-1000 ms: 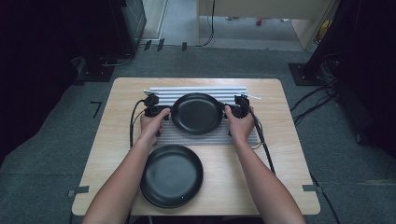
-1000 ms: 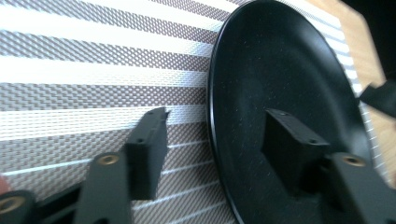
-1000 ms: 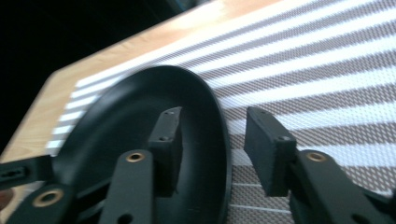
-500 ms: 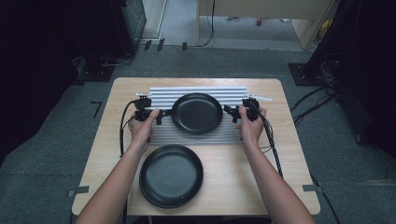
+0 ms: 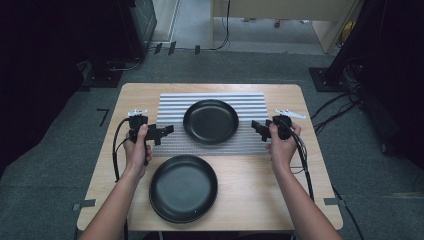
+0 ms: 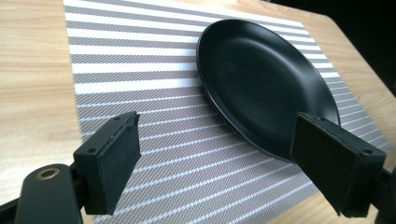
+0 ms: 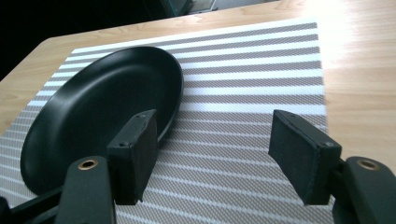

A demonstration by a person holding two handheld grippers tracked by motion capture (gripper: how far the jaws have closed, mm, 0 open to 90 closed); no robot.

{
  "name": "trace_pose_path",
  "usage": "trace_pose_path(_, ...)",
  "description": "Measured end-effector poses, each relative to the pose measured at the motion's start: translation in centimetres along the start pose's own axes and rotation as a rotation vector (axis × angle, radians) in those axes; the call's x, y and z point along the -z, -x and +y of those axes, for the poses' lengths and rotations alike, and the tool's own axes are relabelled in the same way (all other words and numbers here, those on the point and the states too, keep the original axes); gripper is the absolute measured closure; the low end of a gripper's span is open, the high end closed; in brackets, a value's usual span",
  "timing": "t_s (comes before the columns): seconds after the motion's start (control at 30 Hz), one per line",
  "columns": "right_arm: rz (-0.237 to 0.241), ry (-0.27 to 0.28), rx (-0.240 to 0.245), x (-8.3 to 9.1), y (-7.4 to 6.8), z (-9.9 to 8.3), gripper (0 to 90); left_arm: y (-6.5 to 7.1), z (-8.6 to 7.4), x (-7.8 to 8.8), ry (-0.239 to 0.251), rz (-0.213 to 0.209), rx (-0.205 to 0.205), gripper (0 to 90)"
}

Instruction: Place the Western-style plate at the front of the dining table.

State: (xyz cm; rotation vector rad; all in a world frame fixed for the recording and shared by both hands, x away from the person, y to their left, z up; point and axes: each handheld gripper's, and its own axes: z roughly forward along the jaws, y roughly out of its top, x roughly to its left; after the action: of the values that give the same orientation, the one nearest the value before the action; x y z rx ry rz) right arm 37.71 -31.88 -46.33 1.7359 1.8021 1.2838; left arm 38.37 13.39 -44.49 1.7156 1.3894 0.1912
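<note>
Showing 2 black plates [image 5: 210,121], 1 striped mat [image 5: 250,100]

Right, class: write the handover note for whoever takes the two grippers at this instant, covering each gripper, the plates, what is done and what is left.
Left gripper: jaws have just been opening, nothing between them, clear of the plate's left rim.
Right gripper: the same, jaws just opened, empty, off the plate's right rim.
Far plate: lies flat on the striped mat, released.
Near plate: on the bare table in front of the mat, untouched.
Done: far plate set on the mat.
Left: probably the near plate; where it goes I cannot tell.
</note>
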Motion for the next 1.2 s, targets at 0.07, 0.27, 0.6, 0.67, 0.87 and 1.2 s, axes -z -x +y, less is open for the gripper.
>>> trace_pose_path(0.07, -0.006, 0.0, 0.0, 0.7, 0.2, -0.2, 33.0, -0.2, -0.4, 0.7, 0.017, 0.01, -0.002, 15.9)
trace_pose_path(0.27, -0.023, 0.021, 0.006, 3.2, 1.2, -1.1, 34.2, -0.9, -1.7, 2.8, 0.036, 0.04, -0.013, 15.9)
trace_pose_path(0.6, -0.045, 0.031, 0.011, 6.5, 3.2, -3.0, 32.9, -1.1, -3.7, 6.0, 0.042, 0.055, -0.037, 14.9)
trace_pose_path(0.67, -0.054, 0.031, 0.01, 7.2, 3.7, -3.5, 32.1, -1.1, -4.0, 6.6, 0.041, 0.062, -0.043, 14.9)
trace_pose_path(0.87, -0.08, 0.024, 0.006, 8.9, 5.4, -4.7, 31.6, -1.3, -5.3, 7.6, 0.035, 0.084, -0.053, 13.9)
trace_pose_path(1.2, -0.082, 0.035, -0.009, 11.8, 7.4, -6.1, 30.9, -1.9, -7.4, 8.4, 0.038, 0.138, -0.064, 13.7)
